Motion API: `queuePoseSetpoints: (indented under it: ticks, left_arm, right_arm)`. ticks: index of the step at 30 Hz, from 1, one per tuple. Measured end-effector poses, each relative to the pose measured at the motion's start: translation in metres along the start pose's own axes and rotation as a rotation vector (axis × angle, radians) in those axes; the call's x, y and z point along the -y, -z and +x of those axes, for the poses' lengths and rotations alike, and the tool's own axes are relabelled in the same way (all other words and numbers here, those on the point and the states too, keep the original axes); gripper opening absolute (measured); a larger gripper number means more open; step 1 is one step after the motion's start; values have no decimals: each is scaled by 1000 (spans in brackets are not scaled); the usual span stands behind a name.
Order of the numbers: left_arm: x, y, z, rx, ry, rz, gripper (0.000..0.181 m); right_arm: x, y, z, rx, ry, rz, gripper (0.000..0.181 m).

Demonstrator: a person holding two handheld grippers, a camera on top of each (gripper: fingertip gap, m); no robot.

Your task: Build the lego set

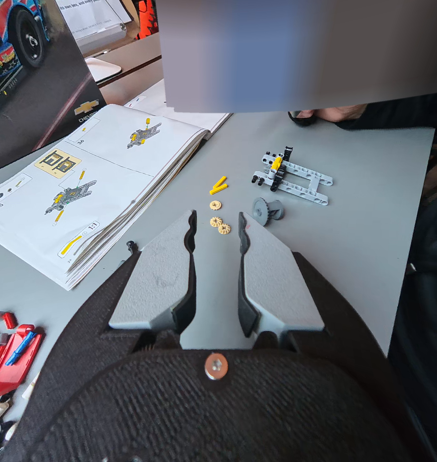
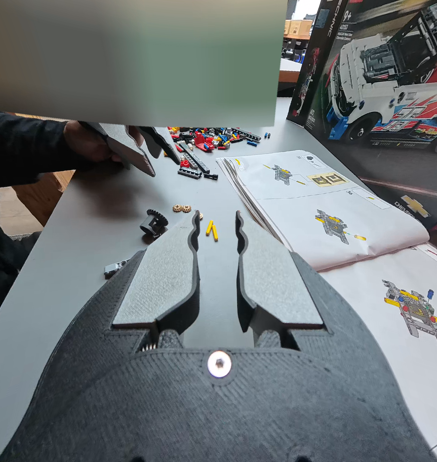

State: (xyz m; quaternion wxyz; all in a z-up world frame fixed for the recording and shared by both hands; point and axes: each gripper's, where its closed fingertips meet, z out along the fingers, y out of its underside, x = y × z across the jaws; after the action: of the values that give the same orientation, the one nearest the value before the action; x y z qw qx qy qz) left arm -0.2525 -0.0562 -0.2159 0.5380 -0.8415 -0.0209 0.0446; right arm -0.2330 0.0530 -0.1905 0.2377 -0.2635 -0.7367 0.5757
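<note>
On the grey table [image 1: 350, 250] lie a light grey frame assembly with black and yellow parts [image 1: 291, 176], a dark grey differential gear [image 1: 267, 210], two yellow axles [image 1: 218, 186] and three tan small gears [image 1: 218, 220]. My left gripper [image 1: 217, 216] is open and empty, its tips just short of the tan gears. My right gripper [image 2: 217, 215] is open and empty, with the yellow axles [image 2: 212, 229] between its tips. The differential gear [image 2: 154, 222] and tan gears [image 2: 182, 208] lie left of it. The left gripper also shows far off in the right wrist view [image 2: 160, 160].
An open instruction booklet [image 1: 92, 190] lies left of the parts, also in the right wrist view [image 2: 320, 207]. The set's box [image 2: 377, 100] stands behind it. A pile of loose pieces [image 2: 210, 142] lies at the table's far end. A grey beam [image 2: 116, 267] lies near my right gripper.
</note>
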Motion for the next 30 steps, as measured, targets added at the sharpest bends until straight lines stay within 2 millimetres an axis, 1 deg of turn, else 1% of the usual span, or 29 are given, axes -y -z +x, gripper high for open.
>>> queuePoseSetpoints:
  ticks: [4, 8, 14, 19, 23, 25, 29, 30]
  left_arm:
    - [-1, -1, 0, 2, 2, -6, 31]
    - [-2, -2, -1, 4, 4, -15, 34]
    - [-2, -2, -2, -2, 19, -22, 35]
    - [-3, -4, -1, -4, 16, -30, 35]
    - [-4, -5, 0, -13, 12, -37, 34]
    - [-3, -4, 0, -11, 5, -31, 33]
    - [-4, -5, 0, -13, 5, -36, 33]
    - [-3, -5, 0, -14, 5, -34, 33]
  right_arm:
    - [-2, -2, 0, 0, -3, -12, 28]
    - [-5, -4, 4, 0, -35, -32, 40]
    - [-5, -6, 10, -18, -51, -37, 42]
    - [-2, -17, 15, -15, -21, -32, 42]
    - [-2, -28, 18, 11, -30, -43, 47]
    - [-2, -29, 17, 17, -30, -50, 51]
    - [-1, -29, 17, 16, -25, -42, 51]
    - [-2, -30, 17, 20, -31, -50, 55]
